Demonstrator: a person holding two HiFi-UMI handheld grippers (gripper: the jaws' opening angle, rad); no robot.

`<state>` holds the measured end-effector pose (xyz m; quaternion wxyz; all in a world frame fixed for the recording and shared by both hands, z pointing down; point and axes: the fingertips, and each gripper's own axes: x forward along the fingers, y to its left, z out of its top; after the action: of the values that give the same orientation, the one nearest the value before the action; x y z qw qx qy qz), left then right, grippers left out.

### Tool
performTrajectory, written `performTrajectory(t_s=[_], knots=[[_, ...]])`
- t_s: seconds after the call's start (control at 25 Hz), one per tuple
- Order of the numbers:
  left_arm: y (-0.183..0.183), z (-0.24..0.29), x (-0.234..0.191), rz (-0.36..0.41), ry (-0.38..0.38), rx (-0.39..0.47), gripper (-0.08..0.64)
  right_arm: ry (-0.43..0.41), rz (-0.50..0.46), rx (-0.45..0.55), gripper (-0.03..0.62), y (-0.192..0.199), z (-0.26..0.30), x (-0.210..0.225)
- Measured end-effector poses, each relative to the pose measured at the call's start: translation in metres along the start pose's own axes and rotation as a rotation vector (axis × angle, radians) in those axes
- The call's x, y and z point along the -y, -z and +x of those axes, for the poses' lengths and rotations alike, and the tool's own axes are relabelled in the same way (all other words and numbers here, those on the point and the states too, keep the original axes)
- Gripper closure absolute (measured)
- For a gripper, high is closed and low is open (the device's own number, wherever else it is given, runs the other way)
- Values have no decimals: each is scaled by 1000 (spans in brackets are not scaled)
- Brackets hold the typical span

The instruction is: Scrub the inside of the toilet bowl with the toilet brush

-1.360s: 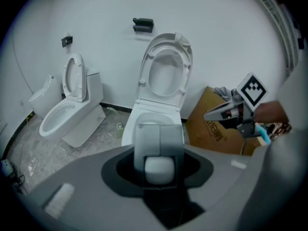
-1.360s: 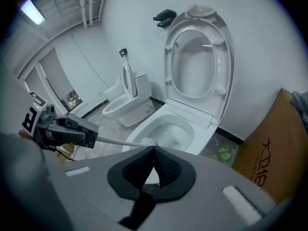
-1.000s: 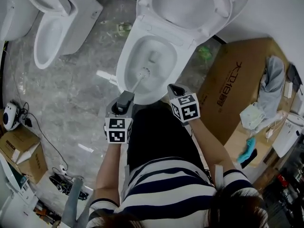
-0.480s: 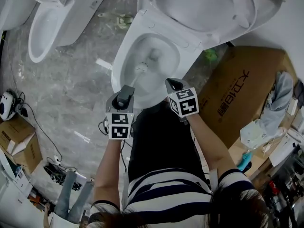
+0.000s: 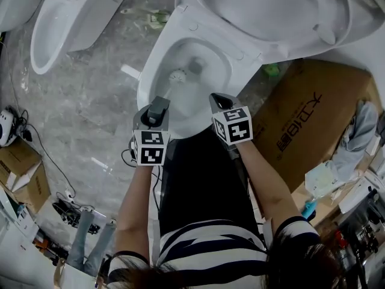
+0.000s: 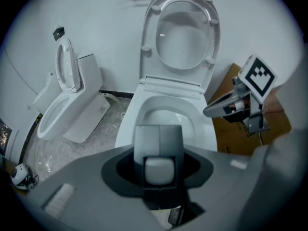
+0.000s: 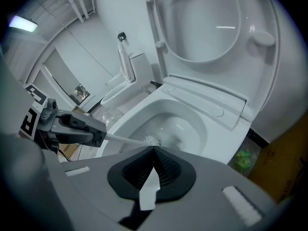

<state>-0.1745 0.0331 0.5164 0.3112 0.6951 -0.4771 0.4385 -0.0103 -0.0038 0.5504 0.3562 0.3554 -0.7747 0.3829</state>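
Your white plastic toilet brush (image 5: 178, 76) has slid deeper into the white ceramic toilet bowl (image 5: 155, 65). Your left gripper (image 5: 159, 109) clamps its probably light, stiff, slippery handle end; your right gripper (image 5: 221, 100) is closed and empty.

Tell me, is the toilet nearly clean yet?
Done: the lid is up and the brush is down inside the bowl. Happening: the left claw grips the brush handle; the right claw is shut, empty. Left: scrubbing; I can't tell how clean it is.

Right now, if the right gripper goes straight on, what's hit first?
Likely the toilet brush head, just beyond the right gripper, inside the toilet bowl. Depth is unclear; it may pass it and meet the bowl's wall.
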Motion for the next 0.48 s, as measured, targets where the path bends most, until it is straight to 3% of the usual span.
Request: performTrajectory(t_s=[0.48], knots=[[-30, 26, -5, -29, 27, 65, 560, 12, 34, -4, 597, 4, 12, -1]])
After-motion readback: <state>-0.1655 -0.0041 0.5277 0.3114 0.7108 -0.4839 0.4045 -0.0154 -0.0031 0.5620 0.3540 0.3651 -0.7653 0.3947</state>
